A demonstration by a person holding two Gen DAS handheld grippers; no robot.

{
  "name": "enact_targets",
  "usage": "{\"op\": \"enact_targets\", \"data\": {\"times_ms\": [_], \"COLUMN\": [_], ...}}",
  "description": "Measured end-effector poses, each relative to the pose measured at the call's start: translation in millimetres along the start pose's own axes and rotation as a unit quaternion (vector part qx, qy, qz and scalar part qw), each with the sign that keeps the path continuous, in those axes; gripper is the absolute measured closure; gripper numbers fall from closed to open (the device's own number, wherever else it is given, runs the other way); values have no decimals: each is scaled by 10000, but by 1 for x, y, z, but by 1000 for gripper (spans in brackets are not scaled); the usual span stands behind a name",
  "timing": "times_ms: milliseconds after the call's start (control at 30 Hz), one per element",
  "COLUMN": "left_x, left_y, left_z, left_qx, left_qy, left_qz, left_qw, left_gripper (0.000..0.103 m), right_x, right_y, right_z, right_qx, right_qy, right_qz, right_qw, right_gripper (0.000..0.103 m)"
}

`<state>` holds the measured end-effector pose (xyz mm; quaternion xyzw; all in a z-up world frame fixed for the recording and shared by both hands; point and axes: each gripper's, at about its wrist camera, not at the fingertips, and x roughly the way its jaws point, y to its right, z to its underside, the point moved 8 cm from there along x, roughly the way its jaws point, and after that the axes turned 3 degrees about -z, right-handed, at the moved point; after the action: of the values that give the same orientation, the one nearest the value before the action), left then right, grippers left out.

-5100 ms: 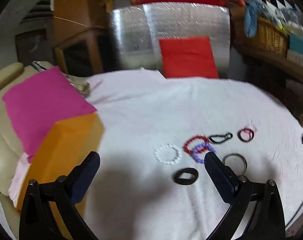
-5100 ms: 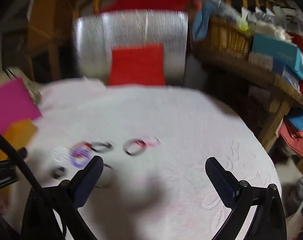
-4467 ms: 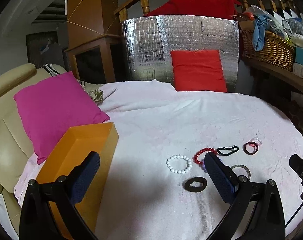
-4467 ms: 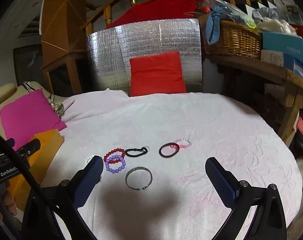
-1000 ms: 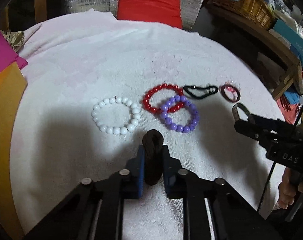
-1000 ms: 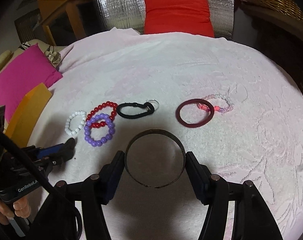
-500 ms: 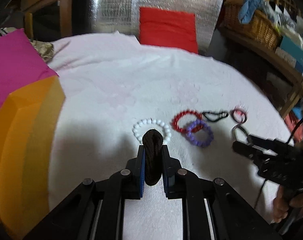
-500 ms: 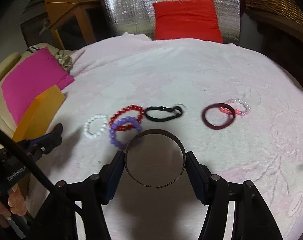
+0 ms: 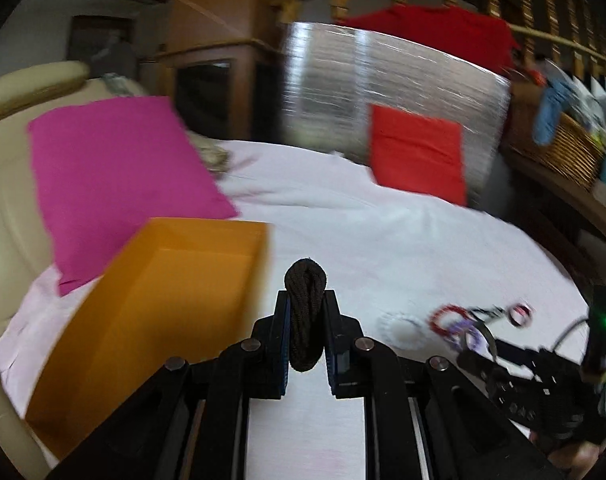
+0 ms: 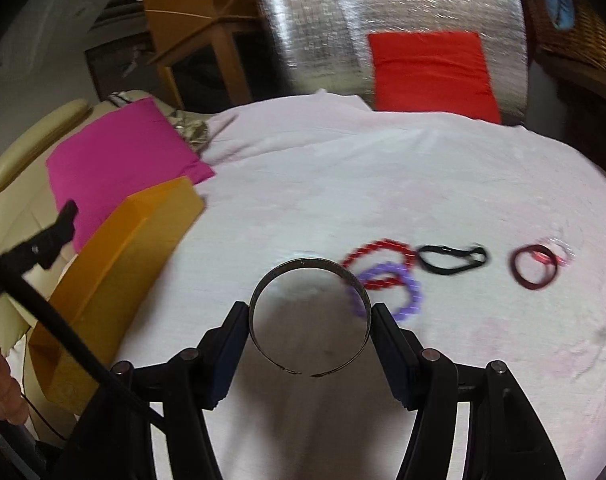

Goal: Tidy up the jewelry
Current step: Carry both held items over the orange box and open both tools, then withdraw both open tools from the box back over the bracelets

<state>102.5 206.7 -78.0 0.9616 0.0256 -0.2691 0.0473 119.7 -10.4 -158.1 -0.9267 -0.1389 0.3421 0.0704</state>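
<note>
We have swung both loads toward the orange box (image 9: 151,300) since half a second ago, our left gripper (image 9: 306,328) clamped on the dark hair tie (image 9: 305,316) just beside it, our right gripper (image 10: 310,316) pinching the metal bangle (image 10: 310,316), seemingly trailing, so drop-off looks next.

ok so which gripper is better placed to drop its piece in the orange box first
Left, probably. The left gripper, shut on the dark hair tie, sits right beside the orange box. The right gripper holds the metal bangle over the white cloth, farther from the box.
</note>
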Motion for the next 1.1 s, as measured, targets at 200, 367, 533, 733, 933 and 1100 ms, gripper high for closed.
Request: {"op": "enact_targets", "data": {"times_ms": [200, 367, 533, 733, 933, 1100], "left_x": [24, 36, 48, 51, 54, 58], "left_y": [-79, -132, -163, -173, -175, -164], "left_z": [8, 21, 38, 48, 49, 46], "left_qx": [-684, -1231, -1765, -1955, -2015, -1879], "left_qy": [-339, -631, -997, -1160, -1223, -1231], "left_qz": [-829, -1158, -1364, -1556, -1640, -1641], "left_qw": [9936, 9836, 9697, 9613, 9579, 9605], "left_gripper": [88, 87, 85, 45, 40, 40], "right_x": [21, 47, 81, 118, 125, 106], "right_y": [-53, -113, -177, -218, -209, -182], "right_z": [-11, -39, -65, -70, -72, -72], "right_qx": [-217, -317, -193, -61, 350, 347], "right_qy": [-45, -128, -315, -567, -465, -345], "right_qz": [-282, -698, -1263, -1454, -1524, -1303], "right_qw": [9994, 9970, 9913, 9877, 9866, 9903], "right_gripper": [38, 38, 38, 36, 23, 23]}}
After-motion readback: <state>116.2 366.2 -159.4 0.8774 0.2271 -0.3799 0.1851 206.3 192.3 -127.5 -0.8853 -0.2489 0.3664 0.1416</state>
